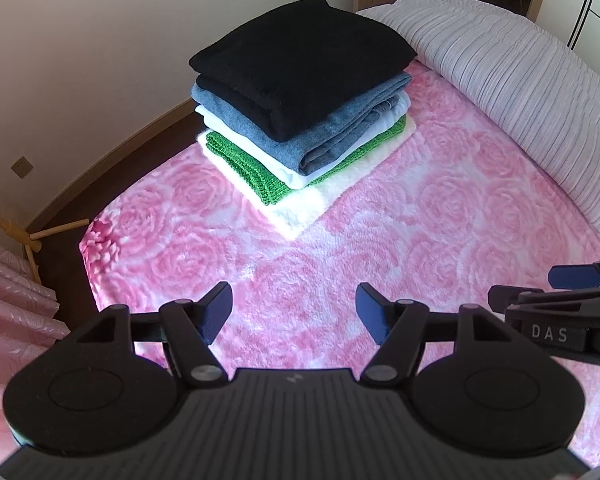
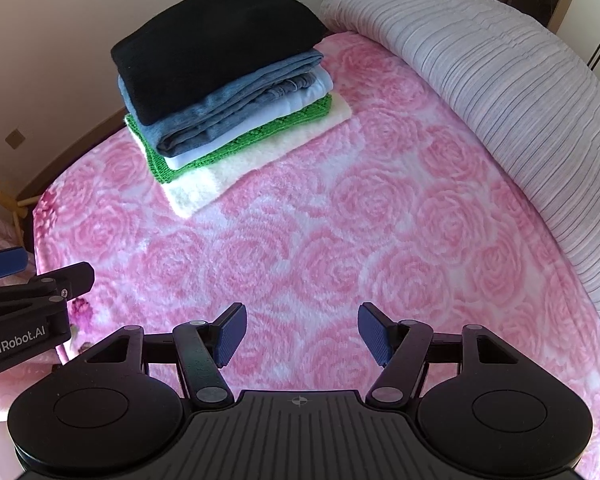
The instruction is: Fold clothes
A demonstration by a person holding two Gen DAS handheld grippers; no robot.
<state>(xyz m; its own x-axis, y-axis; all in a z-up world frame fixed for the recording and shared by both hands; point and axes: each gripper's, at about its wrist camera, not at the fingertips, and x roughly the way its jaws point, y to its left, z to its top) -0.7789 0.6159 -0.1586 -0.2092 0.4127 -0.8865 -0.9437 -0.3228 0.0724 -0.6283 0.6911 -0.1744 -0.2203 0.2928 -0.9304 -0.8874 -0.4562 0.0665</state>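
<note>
You held both the left gripper (image 1: 294, 314) and right gripper (image 2: 302, 334) wide open and empty over the pink blanket (image 2: 340, 240), well short of the folded stack (image 1: 296, 96) near its far corner.

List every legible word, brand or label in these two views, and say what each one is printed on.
"DAS" – white letters on the side of the right tool, seen at the right edge of the left wrist view.
"GenRobot.AI" – white lettering on the side of the left tool, seen at the left edge of the right wrist view.
The folded clothes stack and the pink rose blanket show no readable text.
</note>
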